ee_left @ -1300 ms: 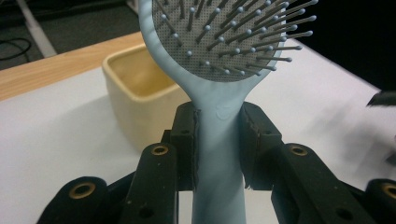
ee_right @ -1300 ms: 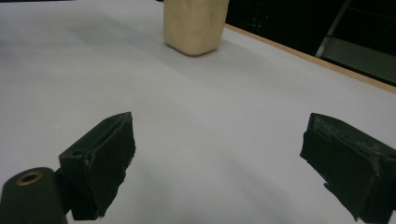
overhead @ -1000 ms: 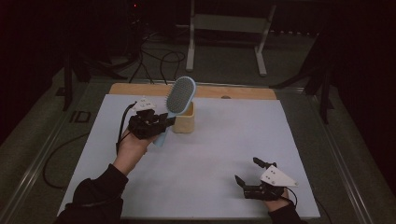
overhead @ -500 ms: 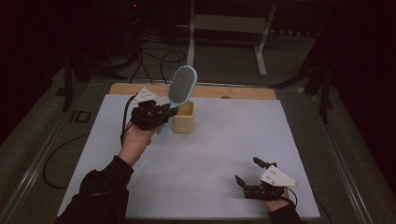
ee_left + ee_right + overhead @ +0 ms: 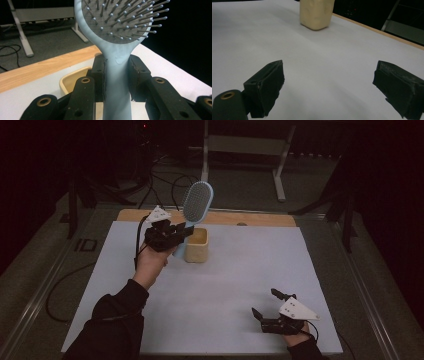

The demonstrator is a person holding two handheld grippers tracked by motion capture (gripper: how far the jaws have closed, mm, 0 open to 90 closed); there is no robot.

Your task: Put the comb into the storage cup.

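The white table (image 5: 210, 285) sits in a dark room. My left gripper (image 5: 117, 72) clamps the pale blue hairbrush (image 5: 117, 50) by its handle, head up, just beside the beige cup (image 5: 196, 245). It looks light and stiff, maybe slick; the neck suits gripping. My right gripper (image 5: 329, 85) rests wide, well apart from the cup.

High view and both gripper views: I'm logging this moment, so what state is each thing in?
Hairbrush: held upright by its handle, head up, lifted beside the cup.
Cup: upright on the table, open top; nothing seen inside.
Left gripper: jaws shut on the hairbrush handle.
Right gripper: jaws wide open, holding nothing, low over the white table.
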